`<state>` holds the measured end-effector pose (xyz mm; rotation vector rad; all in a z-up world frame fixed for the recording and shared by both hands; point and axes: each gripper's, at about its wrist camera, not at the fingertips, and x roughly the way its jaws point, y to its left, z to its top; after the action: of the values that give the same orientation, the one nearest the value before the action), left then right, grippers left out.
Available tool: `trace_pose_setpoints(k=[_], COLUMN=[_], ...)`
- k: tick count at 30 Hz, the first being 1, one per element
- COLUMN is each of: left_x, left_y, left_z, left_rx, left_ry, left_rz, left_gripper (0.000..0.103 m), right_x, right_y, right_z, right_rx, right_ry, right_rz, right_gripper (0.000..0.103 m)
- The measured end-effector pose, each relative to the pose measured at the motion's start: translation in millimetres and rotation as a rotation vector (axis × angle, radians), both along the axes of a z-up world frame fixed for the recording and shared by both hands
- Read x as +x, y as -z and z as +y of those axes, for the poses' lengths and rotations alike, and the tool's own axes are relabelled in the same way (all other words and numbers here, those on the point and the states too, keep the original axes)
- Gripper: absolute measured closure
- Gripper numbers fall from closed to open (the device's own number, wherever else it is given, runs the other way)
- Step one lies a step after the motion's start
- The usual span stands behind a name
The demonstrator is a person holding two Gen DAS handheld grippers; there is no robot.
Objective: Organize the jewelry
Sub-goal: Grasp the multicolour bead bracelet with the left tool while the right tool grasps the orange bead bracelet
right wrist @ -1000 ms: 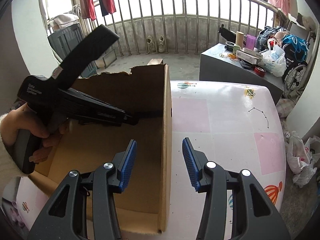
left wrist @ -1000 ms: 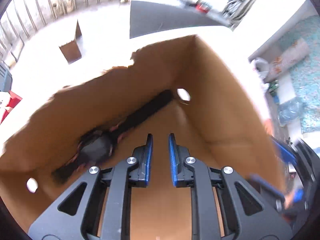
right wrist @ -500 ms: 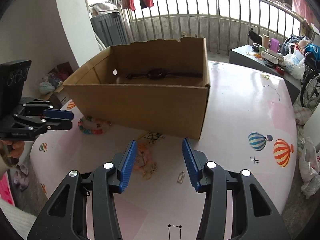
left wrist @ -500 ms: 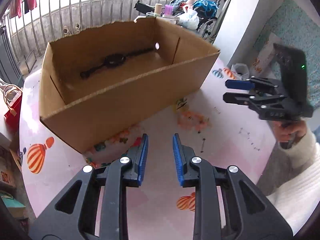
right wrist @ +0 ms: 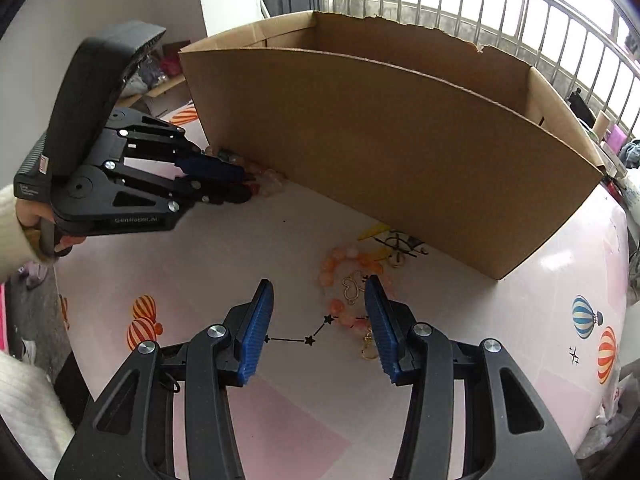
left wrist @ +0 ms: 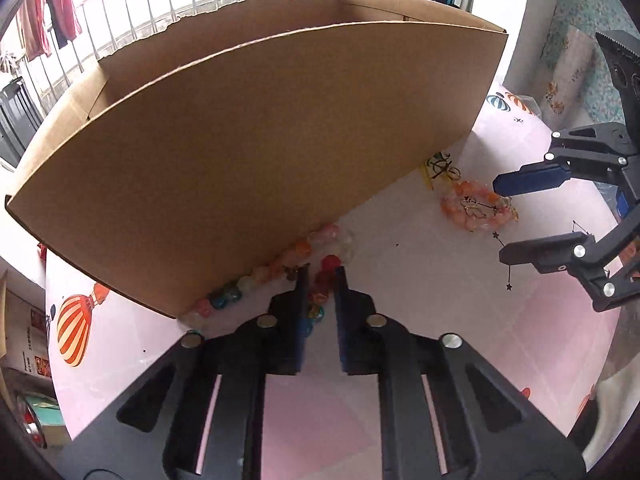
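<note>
Left claw (left wrist: pixel 322 276) has just been closing, clamped now on the colourful bead bracelet (left wrist: pixel 280 264) beside the cardboard box (left wrist: pixel 256 152); right claw (right wrist: pixel 320 312) hangs apart over the orange bracelet (right wrist: pixel 340 264).

The left hand-held gripper (left wrist: pixel 321 276) has just been closing around a multicoloured bead bracelet (left wrist: pixel 280 270) laid against the cardboard box (left wrist: pixel 256 152) on the bench (left wrist: pixel 420 292).

Bright window backlight, fisheye-warped edges

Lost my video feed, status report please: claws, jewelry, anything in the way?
Left claw closing on multicolor bead bracelet against the cardboard box. Right claw open over orange bead bracelet. Nothing blocking.
</note>
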<state>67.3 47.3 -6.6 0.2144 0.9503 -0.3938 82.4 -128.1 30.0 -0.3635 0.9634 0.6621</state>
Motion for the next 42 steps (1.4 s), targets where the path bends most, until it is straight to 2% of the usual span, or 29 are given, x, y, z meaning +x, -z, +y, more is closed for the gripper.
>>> trace_pose_setpoints(k=[1, 6, 7, 10, 14, 15, 19, 25, 30, 35, 38, 42], left_x=[-0.8, -5.4, -5.2, -6.3, -5.5, -7.5, -10.9, -25.0, -33.4, -38.5, -41.6, -46.7], left_y=[-0.5, -10.7, -13.4, -23.0, -28.9, -34.6, -40.1, -51.3, -69.6, -83.5, -92.7, -100.7], left_z=[2.7, 11.2, 13.6, 19.2, 24.6, 26.2, 30.7, 39.4, 48.5, 50.8, 49.1, 46.7], left_rx=[-0.014, -0.071, -0.092, -0.14, -0.148, -0.158, -0.185, -0.224, -0.306, -0.346, -0.345, -0.351], left_ry=[-0.004, -0.023, -0.028, -0.043, -0.052, -0.058, -0.076, -0.101, -0.134, -0.151, -0.145, -0.144], left_rz=[0.004, -0.03, -0.032, -0.042, -0.065, -0.067, -0.062, -0.084, -0.119, -0.133, -0.142, -0.16], left_gripper=[0.093, 0.094, 0.094, 0.094, 0.094, 0.094, 0.094, 0.094, 0.094, 0.094, 0.094, 0.094], right_x=[2.1, 10.5, 11.7, 15.3, 18.5, 18.6, 23.3, 24.5, 22.5, 26.6, 31.0, 37.9], right_y=[1.3, 6.8, 8.8, 9.0, 10.1, 10.3, 8.7, -22.1, -47.5, -70.9, -80.9, -81.8], right_z=[0.8, 7.4, 9.5, 14.8, 19.2, 20.4, 28.4, 8.1, -14.5, -39.2, -43.1, -55.8], right_rx=[0.0, -0.015, -0.022, -0.046, -0.052, -0.056, -0.08, 0.029, 0.125, 0.229, 0.31, 0.441], right_ry=[0.002, -0.011, -0.011, -0.02, -0.009, -0.005, 0.043, 0.094, 0.142, 0.168, 0.153, 0.155], right_rz=[0.003, 0.04, 0.049, 0.038, 0.046, 0.046, 0.044, 0.046, 0.052, 0.067, 0.102, 0.2], right_gripper=[0.057, 0.083, 0.086, 0.086, 0.087, 0.093, 0.093, 0.093, 0.093, 0.093, 0.093, 0.093])
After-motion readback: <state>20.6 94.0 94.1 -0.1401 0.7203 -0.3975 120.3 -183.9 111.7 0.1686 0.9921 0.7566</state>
